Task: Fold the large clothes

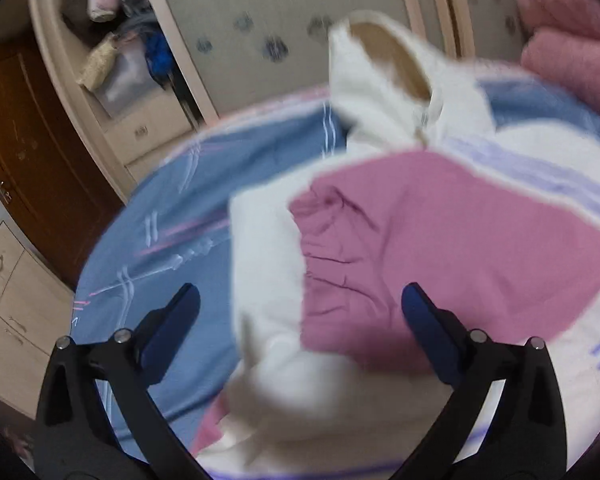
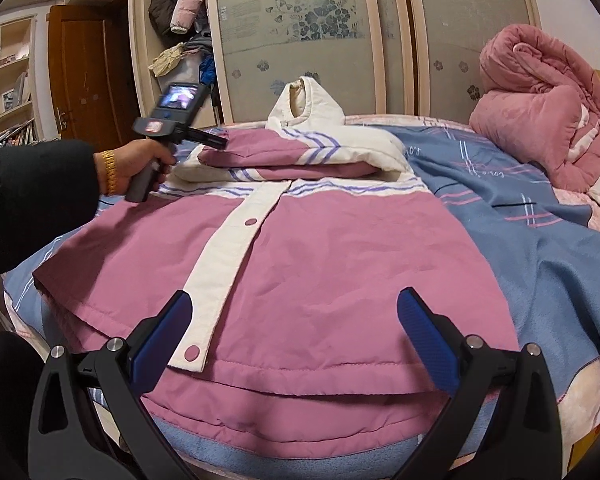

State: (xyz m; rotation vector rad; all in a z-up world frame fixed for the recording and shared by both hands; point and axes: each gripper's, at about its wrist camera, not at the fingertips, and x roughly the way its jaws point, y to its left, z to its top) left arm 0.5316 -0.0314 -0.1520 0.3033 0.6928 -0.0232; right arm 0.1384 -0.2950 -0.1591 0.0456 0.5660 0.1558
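A pink and white padded jacket (image 2: 340, 248) with purple stripes lies front up on the blue bed sheet (image 2: 520, 208), its white collar (image 2: 304, 100) at the far end. One sleeve (image 2: 276, 156) is folded across the chest. My right gripper (image 2: 295, 300) stands open over the jacket's hem, nothing between its fingers. A hand holds my left gripper (image 2: 220, 143) at the folded sleeve's left end. In the blurred left wrist view the left gripper (image 1: 300, 300) is open, with the white and pink sleeve (image 1: 380, 248) lying loose under the wide jaws.
A rolled pink quilt (image 2: 540, 120) sits at the bed's back right. Sliding wardrobe doors (image 2: 300, 20) stand behind the bed, with hanging clothes (image 2: 184, 0) and a brown door (image 2: 84, 72) to the left. A drawer cabinet (image 1: 16, 300) stands beside the bed.
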